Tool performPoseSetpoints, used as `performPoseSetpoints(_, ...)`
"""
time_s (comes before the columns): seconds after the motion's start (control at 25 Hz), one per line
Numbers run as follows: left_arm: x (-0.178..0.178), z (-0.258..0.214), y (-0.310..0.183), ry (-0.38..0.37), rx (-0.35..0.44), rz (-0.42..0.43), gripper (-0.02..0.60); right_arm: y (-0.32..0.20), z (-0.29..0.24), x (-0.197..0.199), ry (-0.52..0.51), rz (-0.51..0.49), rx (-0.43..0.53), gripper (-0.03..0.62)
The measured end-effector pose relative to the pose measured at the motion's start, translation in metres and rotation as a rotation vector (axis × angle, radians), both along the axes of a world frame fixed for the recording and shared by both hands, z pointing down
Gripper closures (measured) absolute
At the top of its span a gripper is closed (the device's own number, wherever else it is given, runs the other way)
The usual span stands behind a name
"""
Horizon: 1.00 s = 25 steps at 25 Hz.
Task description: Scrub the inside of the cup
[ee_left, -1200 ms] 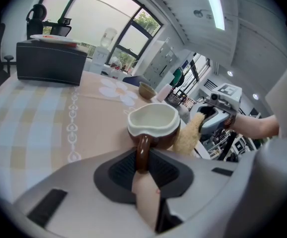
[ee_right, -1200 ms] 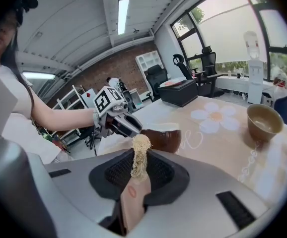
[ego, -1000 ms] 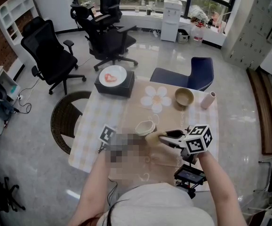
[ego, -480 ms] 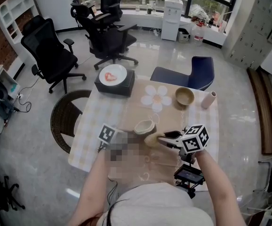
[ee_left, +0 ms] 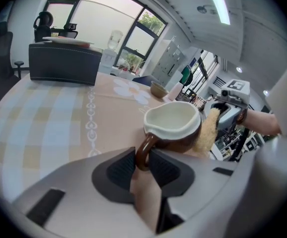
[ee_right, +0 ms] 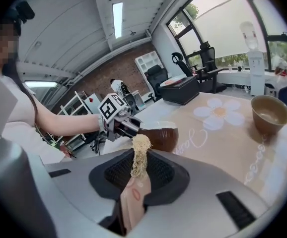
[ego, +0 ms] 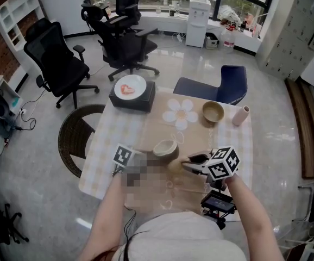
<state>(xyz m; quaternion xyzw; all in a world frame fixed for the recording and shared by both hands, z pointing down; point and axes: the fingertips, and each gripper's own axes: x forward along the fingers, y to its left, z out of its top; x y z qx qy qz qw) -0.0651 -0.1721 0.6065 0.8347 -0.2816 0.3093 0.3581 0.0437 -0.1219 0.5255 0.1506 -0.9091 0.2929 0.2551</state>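
While the left gripper has its two pads on either side of the handle of the cup, its jaws have just been opening. The handle stands between them, and as far as we can tell both pads touch it. The cup sits upright on the table directly ahead of this gripper's tips. Its cream inside faces up and its brown wall faces away from the jaws.

Ahead of the cup and to this gripper's right we see the right gripper, clamped on a scrubber. This is a strip of pale, fibrous stuff that sticks out past its tips. From the right gripper's own view the cup lies straight ahead, just beyond the scrubber's frayed end, with the left gripper behind it to the left. The scrubber's end is outside the cup, close to its outer wall. Whether the two touch we cannot tell.

Farther ahead of the right gripper and off to its right stands a brown bowl. A black box with a plate on top sits well beyond the left gripper, at the table's far edge.
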Motion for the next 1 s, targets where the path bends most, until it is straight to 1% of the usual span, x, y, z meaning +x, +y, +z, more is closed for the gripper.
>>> performPoseSetpoints(0.08,-0.001,0.0,-0.001,-0.004,0.007,0.001,0.502,-0.004,-0.019,-0.001,-0.087,0.02,0.003,0.522)
performPoseSetpoints(0.2,-0.003,0.001,-0.005,-0.007,0.013,-0.007,0.5,-0.017,-0.04,-0.001,-0.22,0.084,-0.024,0.522)
performPoseSetpoints(0.28,-0.003,0.002,-0.007,-0.014,0.016,-0.014,0.499,-0.023,-0.044,-0.001,-0.27,0.109,-0.049,0.522)
performPoseSetpoints(0.32,-0.004,0.002,-0.008,-0.016,0.017,-0.017,0.499,-0.024,-0.044,-0.003,-0.276,0.111,-0.056,0.522)
performPoseSetpoints(0.48,-0.006,0.004,-0.01,-0.019,0.02,-0.029,0.499,-0.022,-0.03,-0.01,-0.232,0.092,-0.062,0.522)
performPoseSetpoints(0.6,-0.007,0.005,-0.013,-0.023,0.025,-0.043,0.499,-0.019,-0.021,-0.012,-0.208,0.089,-0.085,0.522)
performPoseSetpoints(0.76,-0.009,0.005,-0.018,-0.05,0.055,-0.06,0.499,-0.014,-0.008,-0.014,-0.168,0.077,-0.114,0.522)
performPoseSetpoints(1.0,-0.01,0.006,-0.021,-0.076,0.086,-0.066,0.5,-0.005,0.018,-0.012,-0.037,0.058,-0.108,0.522)
